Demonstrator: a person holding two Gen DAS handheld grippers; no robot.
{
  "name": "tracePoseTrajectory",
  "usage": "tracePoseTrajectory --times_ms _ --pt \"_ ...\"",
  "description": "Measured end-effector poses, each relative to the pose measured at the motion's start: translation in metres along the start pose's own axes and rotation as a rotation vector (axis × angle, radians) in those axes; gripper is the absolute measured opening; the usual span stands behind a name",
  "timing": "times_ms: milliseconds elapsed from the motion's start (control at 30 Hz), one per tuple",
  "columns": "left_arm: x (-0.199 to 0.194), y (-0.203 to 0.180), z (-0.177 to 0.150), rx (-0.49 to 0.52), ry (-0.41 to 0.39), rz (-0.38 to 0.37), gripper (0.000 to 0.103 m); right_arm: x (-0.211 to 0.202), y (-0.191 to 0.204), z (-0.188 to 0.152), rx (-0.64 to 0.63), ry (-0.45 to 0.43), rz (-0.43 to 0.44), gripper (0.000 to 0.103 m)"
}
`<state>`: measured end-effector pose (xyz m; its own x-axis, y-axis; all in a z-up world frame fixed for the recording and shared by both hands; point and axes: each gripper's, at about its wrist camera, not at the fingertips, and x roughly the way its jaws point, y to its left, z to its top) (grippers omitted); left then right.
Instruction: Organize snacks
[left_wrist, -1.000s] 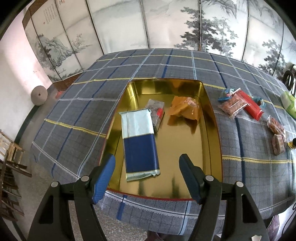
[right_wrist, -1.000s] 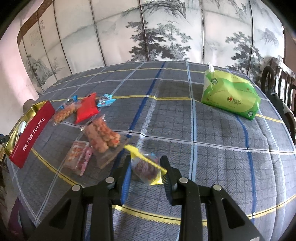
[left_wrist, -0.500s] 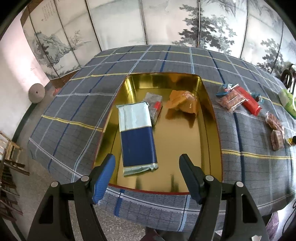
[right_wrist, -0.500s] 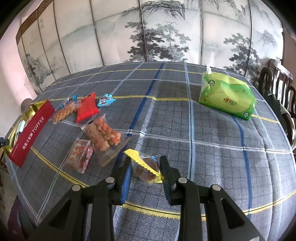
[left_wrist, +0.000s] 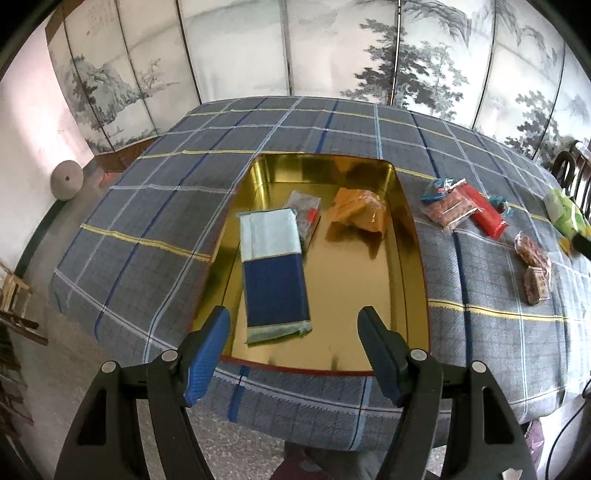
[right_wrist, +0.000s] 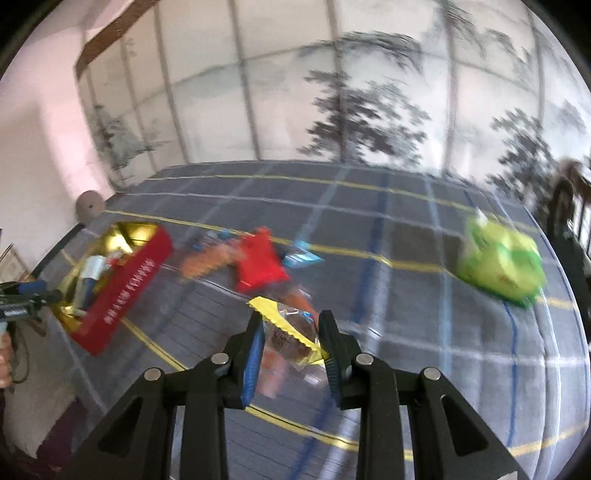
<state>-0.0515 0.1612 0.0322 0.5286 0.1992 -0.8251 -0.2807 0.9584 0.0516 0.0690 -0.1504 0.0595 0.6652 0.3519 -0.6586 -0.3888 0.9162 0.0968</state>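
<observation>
A gold tin tray (left_wrist: 410, 280) lies on the checked tablecloth; in the right wrist view it shows at the left with its red outer wall (right_wrist: 122, 295). It holds a blue and white packet (left_wrist: 271, 275), a small clear packet (left_wrist: 304, 212) and an orange packet (left_wrist: 360, 210). My left gripper (left_wrist: 293, 349) is open and empty above the tray's near edge. My right gripper (right_wrist: 290, 341) is shut on a yellow-edged snack packet (right_wrist: 286, 330), held above the table. Loose snacks (left_wrist: 461, 208) lie right of the tray.
A green tissue pack (right_wrist: 498, 264) sits at the table's right side. A red packet (right_wrist: 260, 264) and a small blue packet (right_wrist: 303, 256) lie between tray and tissue pack. A painted folding screen (left_wrist: 295, 48) stands behind. A dark chair (right_wrist: 565, 206) is at the far right.
My right gripper has lifted the yellow-edged packet off the cloth and swung left toward the tray; its view is motion-blurred. My left gripper has drawn back slightly, still open.
</observation>
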Motion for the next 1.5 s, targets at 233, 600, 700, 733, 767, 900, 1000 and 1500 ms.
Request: tracePoseTrajectory --times_ms 233,600,700,733,767,900,1000,1500 --pt "-0.004 0.016 -0.005 -0.007 0.001 0.028 0.068 0.030 0.079 0.043 -0.082 0.003 0.175 0.030" --pt "-0.008 0.027 -0.009 0.043 -0.029 0.065 0.088 0.125 0.195 0.091 -0.144 0.123 0.393 0.030" --pt "-0.005 0.034 -0.008 0.032 -0.019 0.051 0.088 0.150 0.223 0.103 -0.157 0.164 0.424 0.030" --pt "-0.004 0.036 -0.008 0.027 -0.016 0.046 0.088 0.158 0.232 0.106 -0.163 0.177 0.427 0.030" --pt "-0.003 0.039 -0.008 0.022 -0.014 0.044 0.088 0.166 0.241 0.108 -0.170 0.189 0.426 0.030" --pt "0.004 0.048 -0.009 0.003 0.004 0.029 0.088 0.194 0.263 0.114 -0.179 0.231 0.417 0.030" --pt "0.008 0.052 -0.010 -0.001 0.013 0.025 0.088 0.212 0.276 0.117 -0.172 0.265 0.412 0.030" --pt "0.018 0.053 -0.012 -0.020 0.042 0.006 0.088 0.222 0.261 0.121 -0.030 0.252 0.488 0.046"
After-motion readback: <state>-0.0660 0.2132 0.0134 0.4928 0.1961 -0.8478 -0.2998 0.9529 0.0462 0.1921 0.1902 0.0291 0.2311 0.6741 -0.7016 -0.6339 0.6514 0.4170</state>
